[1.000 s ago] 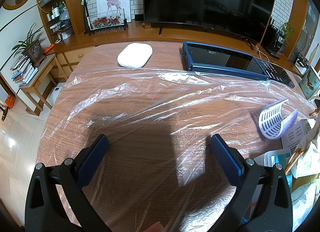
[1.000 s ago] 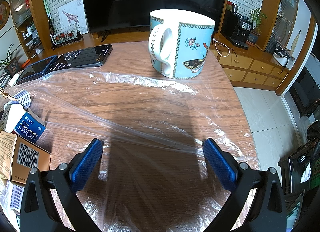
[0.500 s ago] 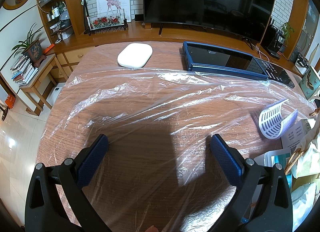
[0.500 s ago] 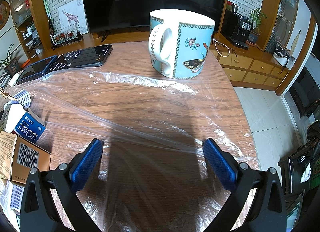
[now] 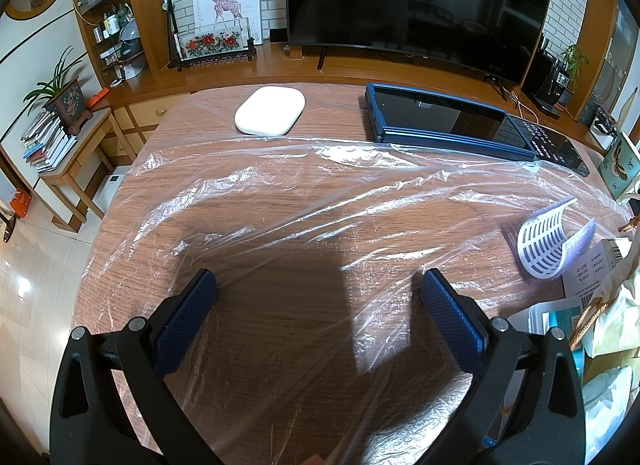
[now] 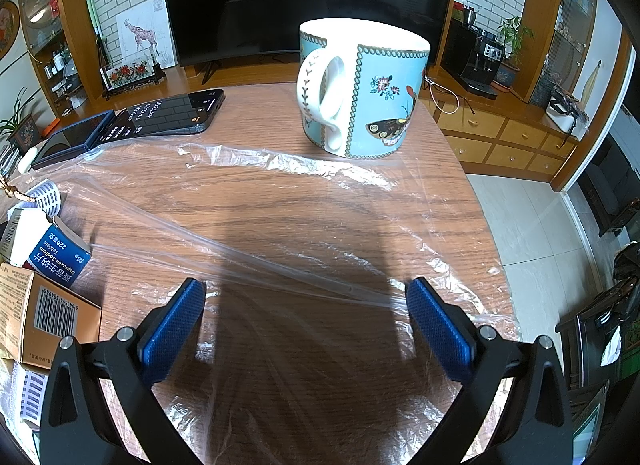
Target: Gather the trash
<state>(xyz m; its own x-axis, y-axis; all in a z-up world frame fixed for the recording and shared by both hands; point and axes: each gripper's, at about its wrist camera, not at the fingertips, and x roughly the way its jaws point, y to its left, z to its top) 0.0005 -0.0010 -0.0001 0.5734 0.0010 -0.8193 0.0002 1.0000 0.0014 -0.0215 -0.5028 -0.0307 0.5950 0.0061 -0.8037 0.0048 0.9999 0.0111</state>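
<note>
The table (image 5: 132, 233) is wood-grain, matt brown. The plastic sheet (image 5: 320, 201) over it is clear, thin, crinkled and shiny. The mug (image 6: 362, 89) is glossy glazed ceramic. The box (image 6: 44, 309) is matt brown cardboard.

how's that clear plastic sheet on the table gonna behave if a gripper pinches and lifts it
The plastic sheet looks thin and wrinkled, so it would likely be floppy and drape. It seems very light. The boxes rest on it, so pulling may drag them. Its glossy surface may slip between the right gripper's open pads.
</note>
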